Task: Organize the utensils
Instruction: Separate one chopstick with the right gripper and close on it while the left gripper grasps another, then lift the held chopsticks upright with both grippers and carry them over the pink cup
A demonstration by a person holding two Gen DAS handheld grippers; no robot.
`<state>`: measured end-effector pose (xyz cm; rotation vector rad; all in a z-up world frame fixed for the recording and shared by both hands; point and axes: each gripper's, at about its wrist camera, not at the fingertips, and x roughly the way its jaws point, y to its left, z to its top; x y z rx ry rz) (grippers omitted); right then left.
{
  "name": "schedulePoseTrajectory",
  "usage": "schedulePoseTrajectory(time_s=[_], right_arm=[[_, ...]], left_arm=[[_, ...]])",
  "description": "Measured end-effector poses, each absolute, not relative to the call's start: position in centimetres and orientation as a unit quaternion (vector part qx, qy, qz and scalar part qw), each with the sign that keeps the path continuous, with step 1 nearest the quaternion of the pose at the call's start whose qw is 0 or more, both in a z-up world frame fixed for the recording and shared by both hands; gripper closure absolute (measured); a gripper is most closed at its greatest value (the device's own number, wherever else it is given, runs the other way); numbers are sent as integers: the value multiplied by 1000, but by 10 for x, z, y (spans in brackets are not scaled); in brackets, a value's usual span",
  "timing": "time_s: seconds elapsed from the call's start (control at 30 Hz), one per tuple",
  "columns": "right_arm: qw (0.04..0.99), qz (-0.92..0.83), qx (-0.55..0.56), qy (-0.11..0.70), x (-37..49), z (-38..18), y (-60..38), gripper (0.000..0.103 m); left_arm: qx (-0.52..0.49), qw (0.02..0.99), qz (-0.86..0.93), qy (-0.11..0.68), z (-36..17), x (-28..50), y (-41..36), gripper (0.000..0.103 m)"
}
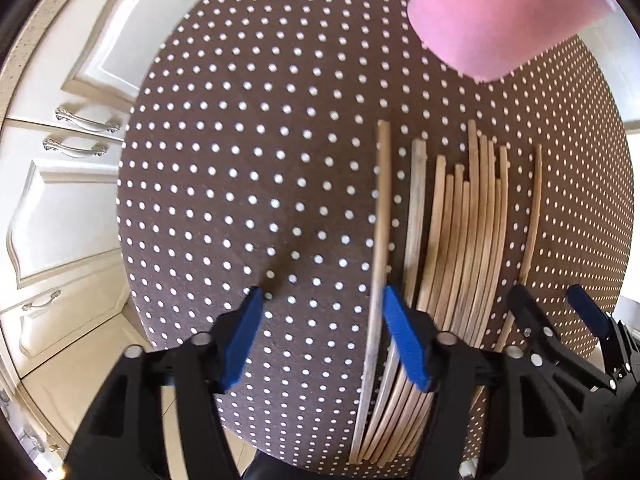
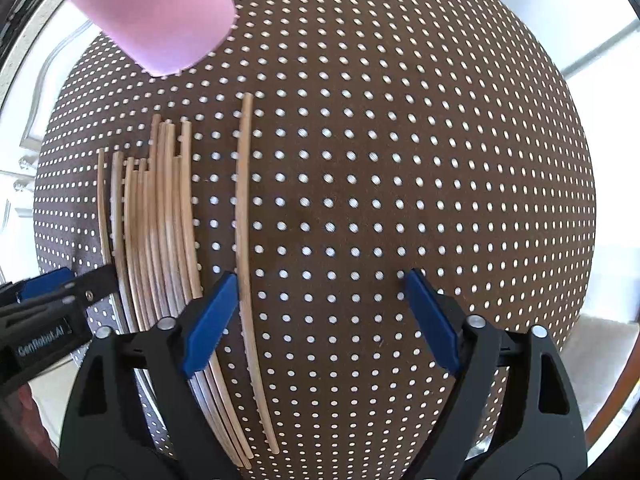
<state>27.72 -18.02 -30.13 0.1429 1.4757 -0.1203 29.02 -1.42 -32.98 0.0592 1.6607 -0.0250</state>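
Left wrist view shows the left gripper pointing down over the table with its jaws apart and one chopstick standing between them, hard against the right blue pad and well clear of the left one; nothing is pinched yet. Just right of that claw lies the main bundle of chopsticks, side by side and roughly parallel, and beyond it the right gripper with its own jaws wide. From the right wrist view, the right gripper has a single stray stick just inside its left pad, untouched. A pink cup sits ahead of both claws, well apart from the sticks, likely where they are meant to go.

Risks, as I judge them: the stick sits off-centre, so closing the jaws could roll or flick it away, or the right pad could catch a neighbour from the bundle and drag it along. A thin round stick may also pivot in the pads when lifted.

Underneath is a brown tablecloth with white dots; past its left edge are cream cabinet doors with metal handles and a pale floor
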Motion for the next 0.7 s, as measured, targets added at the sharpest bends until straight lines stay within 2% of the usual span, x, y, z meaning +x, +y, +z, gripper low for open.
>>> schedulePoseTrajectory(time_s=[0.03, 0.07, 0.1, 0.17, 0.27, 0.37, 0.5, 0.7], right_arm=[[740, -49, 59, 668, 278, -299, -177, 36], [748, -42, 51, 660, 278, -296, -173, 61], [756, -35, 43, 652, 278, -292, -168, 76], [758, -29, 38, 651, 281, -291, -162, 91], [763, -19, 30, 646, 284, -291, -159, 96], [765, -14, 32, 643, 284, -291, -158, 96], [778, -10, 91, 622, 276, -284, -171, 97], [824, -20, 120, 554, 260, -234, -186, 97]], left_arm=[[25, 681, -11, 731, -327, 291, -14, 65], [21, 687, -11, 727, -325, 291, -12, 87], [9, 690, -17, 724, -323, 289, -9, 96], [-3, 688, -18, 725, -322, 292, -8, 96], [-9, 692, -26, 722, -323, 290, -6, 96], [-28, 697, -25, 717, -323, 287, 3, 97], [-9, 703, -29, 710, -318, 283, 22, 96], [11, 733, -19, 679, -288, 265, 25, 97]])
